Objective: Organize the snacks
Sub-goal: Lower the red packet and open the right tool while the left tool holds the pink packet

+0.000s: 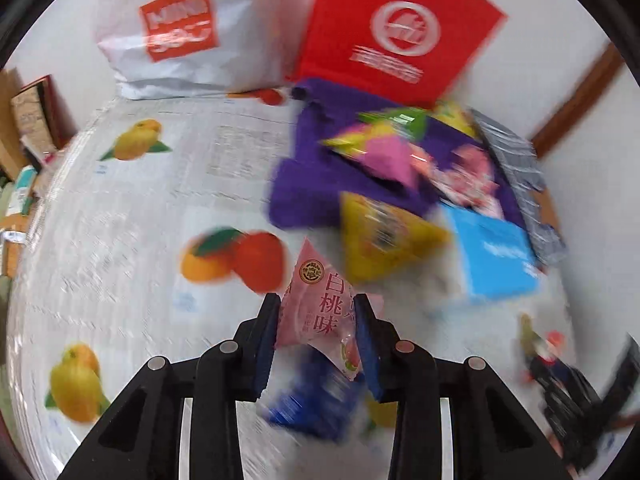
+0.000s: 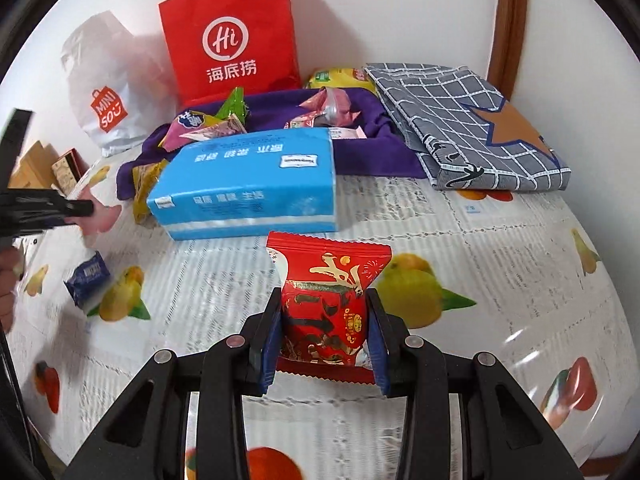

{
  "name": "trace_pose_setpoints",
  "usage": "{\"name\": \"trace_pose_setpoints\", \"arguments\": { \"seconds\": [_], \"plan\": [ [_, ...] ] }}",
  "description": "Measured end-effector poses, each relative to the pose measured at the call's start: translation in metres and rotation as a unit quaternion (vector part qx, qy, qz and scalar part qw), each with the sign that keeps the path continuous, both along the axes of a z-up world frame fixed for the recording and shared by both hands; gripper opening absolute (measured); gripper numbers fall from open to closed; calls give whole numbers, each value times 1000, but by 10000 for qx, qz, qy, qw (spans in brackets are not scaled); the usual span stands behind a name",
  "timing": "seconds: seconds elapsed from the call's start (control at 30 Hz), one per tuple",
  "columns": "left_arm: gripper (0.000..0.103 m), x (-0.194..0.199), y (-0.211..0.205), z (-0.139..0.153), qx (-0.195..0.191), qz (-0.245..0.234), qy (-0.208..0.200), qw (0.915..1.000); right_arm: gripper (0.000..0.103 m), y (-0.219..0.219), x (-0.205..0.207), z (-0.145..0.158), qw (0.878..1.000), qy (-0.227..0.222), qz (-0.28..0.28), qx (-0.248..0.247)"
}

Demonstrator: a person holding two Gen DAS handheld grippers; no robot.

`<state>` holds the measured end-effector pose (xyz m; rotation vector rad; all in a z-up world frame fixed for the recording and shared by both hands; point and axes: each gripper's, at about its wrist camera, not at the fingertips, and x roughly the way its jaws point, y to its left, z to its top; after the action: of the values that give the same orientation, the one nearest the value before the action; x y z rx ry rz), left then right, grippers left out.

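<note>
My left gripper (image 1: 318,340) is shut on a pink snack packet (image 1: 320,308) and holds it above the table; the view is motion-blurred. A small blue packet (image 1: 312,400) lies below it on the cloth. My right gripper (image 2: 325,338) is shut on a red snack packet (image 2: 326,300) above the table. Several more snacks (image 2: 208,126) lie on a purple cloth (image 2: 376,148) behind a blue tissue pack (image 2: 248,184). In the right wrist view the left gripper (image 2: 86,210) shows at the left edge with the pink packet (image 2: 102,218), above the blue packet (image 2: 88,278).
A fruit-printed tablecloth (image 2: 500,280) covers the table. A red paper bag (image 2: 232,36) and a white Miniso bag (image 2: 108,108) stand at the back wall. A folded grey checked cloth (image 2: 460,120) lies at the back right. Boxes (image 1: 32,120) sit off the left edge.
</note>
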<state>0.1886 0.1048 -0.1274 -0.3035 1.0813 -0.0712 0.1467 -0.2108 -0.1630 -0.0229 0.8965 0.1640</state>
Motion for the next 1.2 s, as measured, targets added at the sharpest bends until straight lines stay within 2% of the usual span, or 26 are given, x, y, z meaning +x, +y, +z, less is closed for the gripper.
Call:
{"name": "trace_pose_setpoints", "arguments": {
  "seconds": [0.1, 0.17, 0.27, 0.33, 0.37, 0.4, 0.5, 0.53, 0.63, 0.8, 0.83, 0.9, 0.93, 1.0, 1.2],
  "plan": [
    [35, -21, -27, -2, -297, -462, 108, 9984, 38, -1, 4, -9, 9993, 248, 263, 78],
    [35, -33, -42, -9, -323, -693, 183, 9969, 38, 0, 8, -13, 9986, 289, 377, 213],
    [35, -42, -70, -23, -106, -900, 271, 9955, 38, 1, 19, -24, 9982, 437, 367, 166],
    [36, -40, -87, -34, 87, -983, 381, 9944, 39, 2, 23, -26, 9985, 360, 408, 65],
    [38, -41, -92, -38, 98, -1035, 391, 9938, 40, 2, 23, -25, 9985, 338, 419, 14],
    [47, -41, -96, -41, 103, -1055, 378, 9936, 42, 0, 22, -25, 9985, 361, 402, -18],
    [62, -43, -101, -43, 216, -967, 228, 9948, 49, -14, 16, -21, 9989, 287, 307, 210],
    [63, -44, -103, -43, 268, -918, 199, 9952, 54, -17, 15, -20, 9989, 259, 289, 267],
    [70, -44, -110, -45, 387, -855, 61, 9956, 59, -20, 12, -24, 9985, 269, 380, 292],
    [67, -45, -115, -49, 622, -707, -333, 9950, 58, -9, 12, -30, 9993, 27, 376, -72],
    [63, -46, -114, -49, 672, -677, -420, 9945, 56, -8, 13, -30, 9993, 9, 373, -96],
    [48, -45, -111, -48, 758, -654, -527, 9936, 54, -10, 16, -29, 9995, 21, 327, -32],
    [47, -44, -108, -48, 746, -648, -557, 9935, 50, -12, 17, -29, 9996, 12, 293, -19],
    [43, -41, -103, -48, 638, -665, -570, 9941, 50, -14, 22, -29, 9997, 21, 246, 1],
    [43, -41, -101, -51, 846, -552, -876, 9910, 50, -14, 29, -31, 9999, 33, 165, -32]
  ]
}}
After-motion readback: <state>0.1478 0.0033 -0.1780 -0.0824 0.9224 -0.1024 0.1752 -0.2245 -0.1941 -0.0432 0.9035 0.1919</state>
